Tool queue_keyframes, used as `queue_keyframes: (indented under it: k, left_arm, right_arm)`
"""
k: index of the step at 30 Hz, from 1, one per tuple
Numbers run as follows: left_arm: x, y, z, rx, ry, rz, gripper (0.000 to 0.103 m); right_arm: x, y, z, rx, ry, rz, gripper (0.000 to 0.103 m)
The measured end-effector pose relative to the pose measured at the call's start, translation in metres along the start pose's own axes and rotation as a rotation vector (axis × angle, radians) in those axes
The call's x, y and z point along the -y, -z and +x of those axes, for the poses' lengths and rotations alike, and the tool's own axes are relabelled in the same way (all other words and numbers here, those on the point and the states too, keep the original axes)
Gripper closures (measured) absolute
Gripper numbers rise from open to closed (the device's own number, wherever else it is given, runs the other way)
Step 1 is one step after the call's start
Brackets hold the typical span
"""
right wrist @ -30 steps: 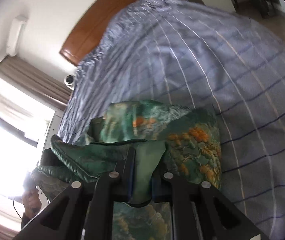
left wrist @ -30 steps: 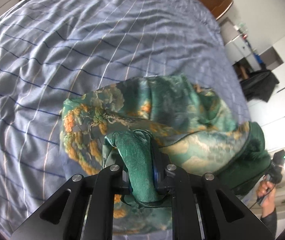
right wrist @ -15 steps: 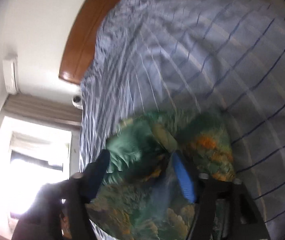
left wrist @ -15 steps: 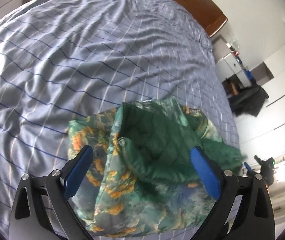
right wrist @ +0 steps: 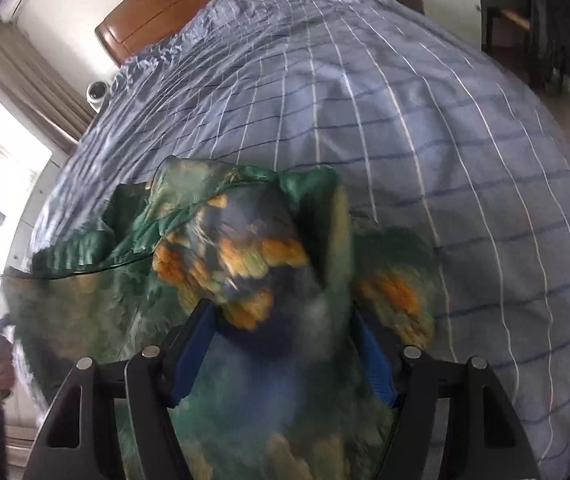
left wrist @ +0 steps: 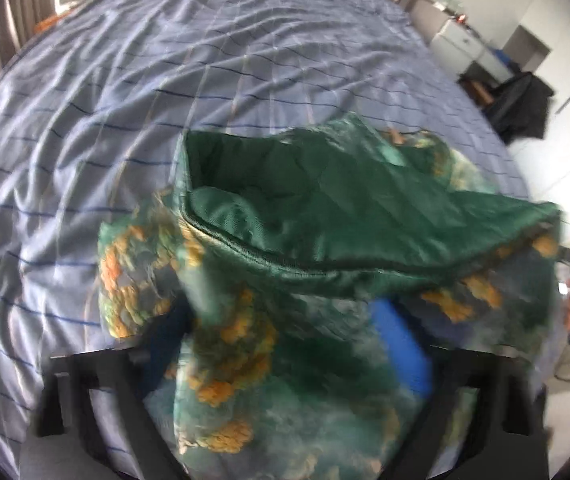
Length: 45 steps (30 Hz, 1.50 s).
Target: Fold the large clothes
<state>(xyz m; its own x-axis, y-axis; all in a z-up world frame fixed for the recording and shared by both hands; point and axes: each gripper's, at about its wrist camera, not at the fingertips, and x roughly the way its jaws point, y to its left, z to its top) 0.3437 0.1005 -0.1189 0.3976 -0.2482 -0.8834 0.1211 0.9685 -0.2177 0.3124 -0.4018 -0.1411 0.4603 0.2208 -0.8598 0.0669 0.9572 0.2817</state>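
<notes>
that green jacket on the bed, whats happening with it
A person with a handheld gripper in each hand is folding a green printed jacket on a blue checked bedspread. The left gripper, its fingers closing, and the right gripper both have fabric bunched between their fingers. The jacket lies crumpled, its dark green lining turned up.
</notes>
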Motion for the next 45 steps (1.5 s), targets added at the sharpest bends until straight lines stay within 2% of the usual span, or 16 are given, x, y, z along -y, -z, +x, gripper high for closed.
queue_keyframes:
  k: [1, 2, 4, 5, 9, 14, 17, 21, 26, 34, 36, 37, 40, 41, 43, 45]
  left_arm:
    - [-0.003, -0.002, 0.006, -0.017, -0.052, -0.010, 0.070]
    - [-0.006, -0.004, 0.010, -0.030, -0.081, -0.027, 0.089]
    - [-0.018, -0.004, 0.013, -0.033, -0.066, -0.064, 0.093]
    - [-0.021, -0.003, 0.011, -0.022, -0.069, -0.074, 0.095]
    - [-0.027, -0.005, -0.016, 0.091, -0.116, -0.112, 0.097]
    - [-0.022, -0.020, -0.045, 0.241, -0.156, -0.141, 0.097]
    - [-0.013, -0.026, -0.028, 0.283, -0.247, -0.114, 0.097]
    - [-0.022, -0.017, 0.028, 0.232, -0.331, -0.121, 0.096]
    - [-0.029, 0.004, 0.055, 0.261, -0.337, -0.106, 0.092]
    - [-0.032, 0.004, 0.062, 0.283, -0.312, -0.118, 0.085]
    - [-0.029, 0.004, 0.055, 0.278, -0.324, -0.122, 0.076]
    - [-0.028, 0.004, 0.051, 0.275, -0.326, -0.126, 0.067]
    - [-0.032, 0.005, 0.026, 0.281, -0.305, -0.155, 0.027]
    - [-0.032, 0.006, 0.015, 0.301, -0.285, -0.166, 0.021]
    - [-0.028, 0.005, -0.004, 0.342, -0.263, -0.164, 0.020]
    - [-0.018, -0.001, -0.017, 0.369, -0.249, -0.138, 0.016]
  right_arm:
    - [-0.006, 0.000, -0.001, 0.026, 0.032, -0.018, 0.053]
    - [-0.012, 0.001, -0.003, 0.043, 0.058, -0.037, 0.071]
    - [-0.021, 0.002, -0.007, 0.072, 0.102, -0.079, 0.084]
    - [-0.029, 0.004, -0.013, 0.099, 0.134, -0.124, 0.087]
    - [-0.052, 0.008, -0.055, 0.250, 0.214, -0.237, 0.090]
    - [-0.067, -0.008, -0.096, 0.444, 0.227, -0.272, 0.090]
    - [-0.065, -0.022, -0.090, 0.457, 0.227, -0.240, 0.090]
    - [-0.042, -0.032, -0.031, 0.371, 0.297, -0.207, 0.090]
    - [-0.001, -0.019, 0.030, 0.233, 0.249, -0.104, 0.090]
    - [0.014, -0.018, 0.065, 0.194, 0.184, -0.060, 0.086]
    - [0.015, -0.022, 0.067, 0.191, 0.178, -0.057, 0.086]
    - [0.014, -0.023, 0.066, 0.184, 0.177, -0.059, 0.085]
    - [0.010, -0.025, 0.056, 0.173, 0.178, -0.056, 0.081]
    - [0.011, -0.029, 0.048, 0.168, 0.177, -0.048, 0.071]
    - [0.013, -0.032, 0.030, 0.185, 0.170, -0.035, 0.051]
    - [0.012, -0.034, 0.007, 0.249, 0.169, -0.031, 0.047]
